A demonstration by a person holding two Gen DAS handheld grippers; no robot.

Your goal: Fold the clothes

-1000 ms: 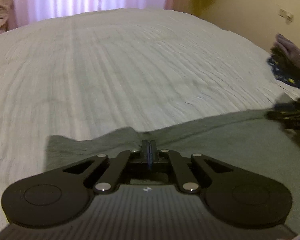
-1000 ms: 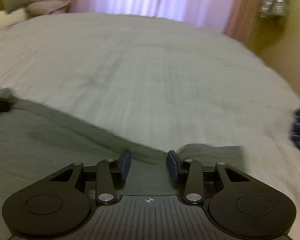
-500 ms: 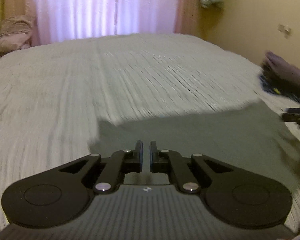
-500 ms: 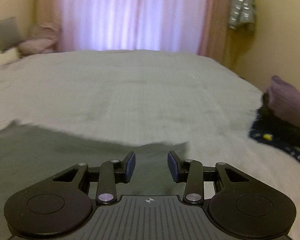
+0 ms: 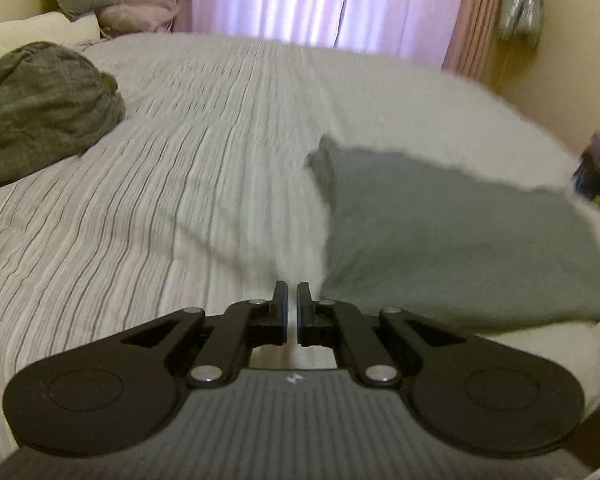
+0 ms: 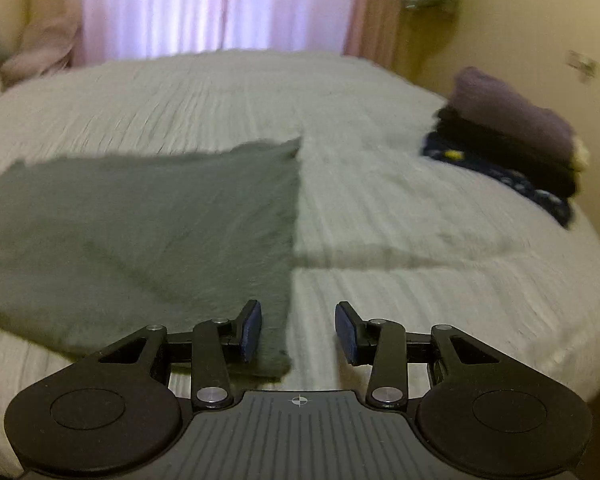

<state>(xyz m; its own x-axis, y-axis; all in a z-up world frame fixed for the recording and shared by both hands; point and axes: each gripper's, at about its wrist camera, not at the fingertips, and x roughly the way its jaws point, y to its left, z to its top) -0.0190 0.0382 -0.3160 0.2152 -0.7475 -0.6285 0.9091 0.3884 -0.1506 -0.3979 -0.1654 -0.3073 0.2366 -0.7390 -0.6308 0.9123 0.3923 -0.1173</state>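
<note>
Lying flat on the white ribbed bed cover [image 5: 188, 184], the grey cloth [image 5: 452, 236] sits ahead and to the right of the left gripper [image 5: 292, 300], whose jaws are clenched almost together with nothing between them and only bare cover straight ahead. From the right gripper [image 6: 298, 330] the same cloth [image 6: 140, 232] spreads ahead and to the left, its right edge running just in front of the gap, while the jaws stand apart, released, gripping nothing. A crumpled olive heap [image 5: 40, 104] lies far left of the left jaws, and a stack of folded clothes [image 6: 512, 144] lies far right of the right jaws.
</note>
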